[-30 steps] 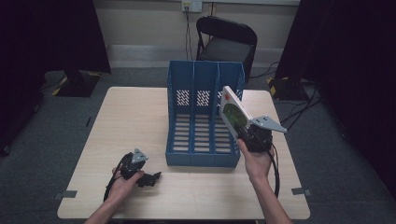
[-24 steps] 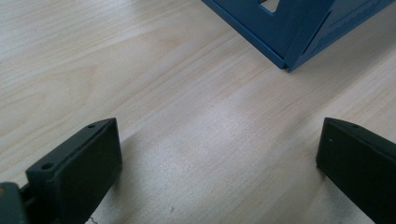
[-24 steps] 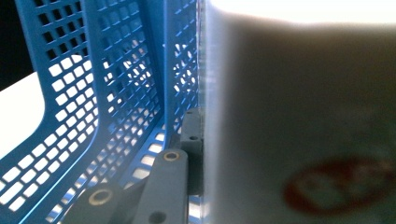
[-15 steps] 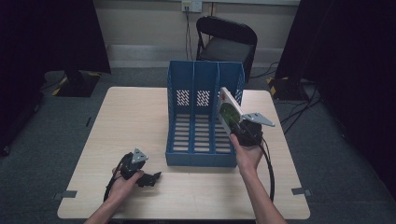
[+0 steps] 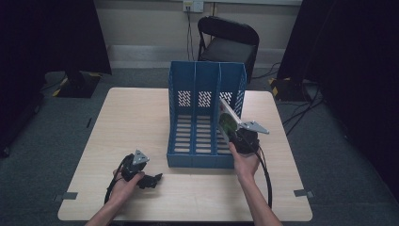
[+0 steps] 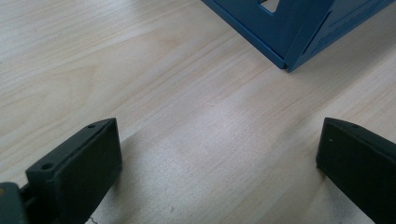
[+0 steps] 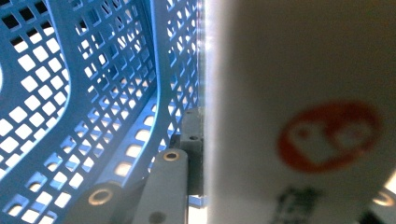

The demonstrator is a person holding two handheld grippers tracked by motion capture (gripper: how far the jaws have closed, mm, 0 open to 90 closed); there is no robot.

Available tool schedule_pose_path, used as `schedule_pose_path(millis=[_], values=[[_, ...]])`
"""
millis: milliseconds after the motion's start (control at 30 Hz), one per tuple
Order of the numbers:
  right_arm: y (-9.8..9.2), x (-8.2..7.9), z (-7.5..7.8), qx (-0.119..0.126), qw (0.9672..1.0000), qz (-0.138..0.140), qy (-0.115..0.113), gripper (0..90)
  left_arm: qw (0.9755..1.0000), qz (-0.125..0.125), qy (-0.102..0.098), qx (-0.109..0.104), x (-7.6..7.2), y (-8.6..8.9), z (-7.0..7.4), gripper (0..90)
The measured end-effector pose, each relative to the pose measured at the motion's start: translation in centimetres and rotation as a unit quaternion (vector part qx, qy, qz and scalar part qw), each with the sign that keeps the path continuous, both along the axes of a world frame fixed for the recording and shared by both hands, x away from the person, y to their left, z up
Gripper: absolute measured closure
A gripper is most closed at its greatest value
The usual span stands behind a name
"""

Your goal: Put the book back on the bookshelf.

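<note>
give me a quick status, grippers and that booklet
Left gripper open, resting on table. Right gripper shut on booklet, at file rack's right slot. Nothing blocking.

Black folding chair [image 5: 229,44] behind table [image 5: 141,113]; grey carpet [image 5: 339,160].

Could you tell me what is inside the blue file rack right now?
The rack's left and middle slots look empty. The right gripper holds a booklet tilted over the right slot; the floor beneath it is hidden.

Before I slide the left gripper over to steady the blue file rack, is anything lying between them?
No. In the left gripper view, bare wooden table runs from the open left gripper to the rack.
</note>
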State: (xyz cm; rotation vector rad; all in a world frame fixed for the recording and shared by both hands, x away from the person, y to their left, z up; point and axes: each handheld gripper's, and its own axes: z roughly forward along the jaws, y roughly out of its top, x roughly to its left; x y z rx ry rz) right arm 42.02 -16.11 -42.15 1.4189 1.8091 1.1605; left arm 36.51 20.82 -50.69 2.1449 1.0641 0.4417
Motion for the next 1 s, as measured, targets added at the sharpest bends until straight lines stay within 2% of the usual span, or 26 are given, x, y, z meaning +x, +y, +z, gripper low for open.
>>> schedule_pose_path(millis=[100,200,300,567,667,733,833,900,1000], values=[[0.1,0.0,-0.3,0.005,1.0,0.004,0.006,76.6,1.0,0.0,0.0,0.0,0.0,0.0,0.0,0.0],[0.3,0.1,-0.5,-0.01,0.9998,0.005,0.016,76.5,1.0,0.001,0.0,0.0,0.0,0.0,0.0,0.0],[0.2,0.3,-0.7,-0.007,0.9997,0.004,0.021,76.3,1.0,0.001,0.0,0.0,0.0,0.0,0.0,0.0],[0.1,0.2,-1.0,-0.01,0.9996,0.008,0.023,75.9,1.0,0.002,0.0,0.0,0.0,0.0,0.0,0.0],[0.0,0.0,-0.9,-0.01,0.9998,0.0,0.018,74.8,1.0,0.002,0.0,0.0,0.0,0.0,0.0,0.0],[-0.2,0.0,-1.0,-0.016,0.9994,0.001,0.03,75.8,1.0,0.002,0.0,0.0,0.0,0.0,0.0,0.0],[-0.1,-0.1,-1.1,-0.019,0.9996,0.001,0.022,76.1,1.0,0.002,0.0,0.0,0.0,0.0,0.0,0.0],[0.0,0.1,-1.0,-0.03,0.9994,0.006,0.018,76.1,1.0,0.002,0.0,0.0,0.0,0.0,0.0,0.0],[-0.1,0.1,-1.2,-0.028,0.9995,0.004,0.015,76.0,1.0,0.002,0.0,0.0,0.0,0.0,0.0,0.0]])
